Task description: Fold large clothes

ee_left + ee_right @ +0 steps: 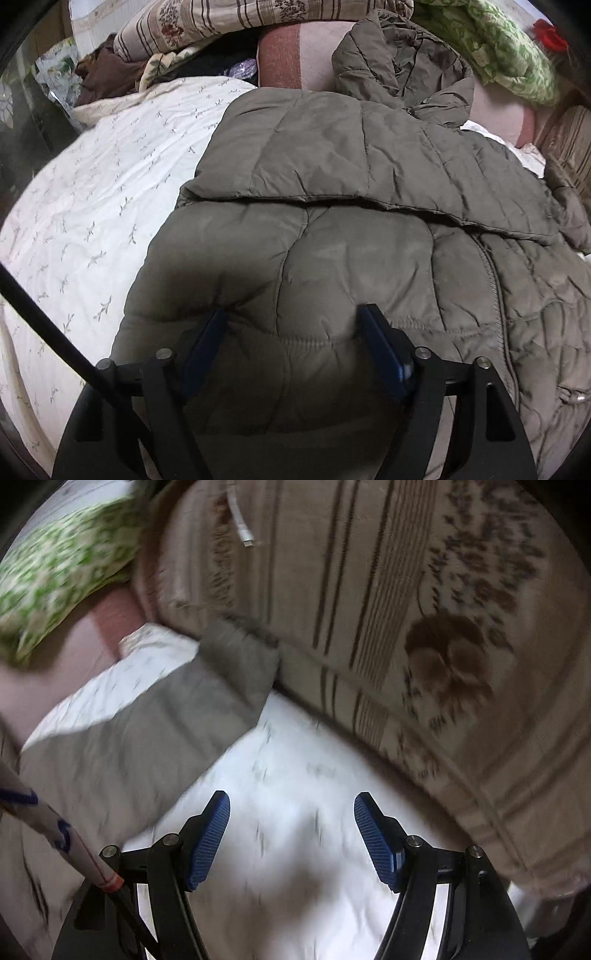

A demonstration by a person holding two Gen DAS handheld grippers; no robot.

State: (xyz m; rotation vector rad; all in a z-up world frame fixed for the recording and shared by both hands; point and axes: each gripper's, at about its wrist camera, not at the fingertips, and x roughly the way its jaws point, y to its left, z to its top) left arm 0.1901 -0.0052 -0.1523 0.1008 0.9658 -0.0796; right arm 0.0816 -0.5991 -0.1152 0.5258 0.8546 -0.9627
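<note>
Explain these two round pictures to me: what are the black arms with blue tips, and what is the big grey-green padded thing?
No robot here: a person holds a two-finger tool in each hand, and a wide-angle camera on each tool looks forward along its fingers.

The left-hand camera shows the left gripper spread wide over a quilted olive coat, one sleeve folded across its body. The coat bulges up between the blue fingers; whether they press it I cannot tell.

The right-hand picture is blurred. The right gripper is open, with nothing between its fingers, above a white leaf-print sheet. The coat's other sleeve lies spread to its left. A striped floral blanket and a green floral cushion lie beyond.
</note>
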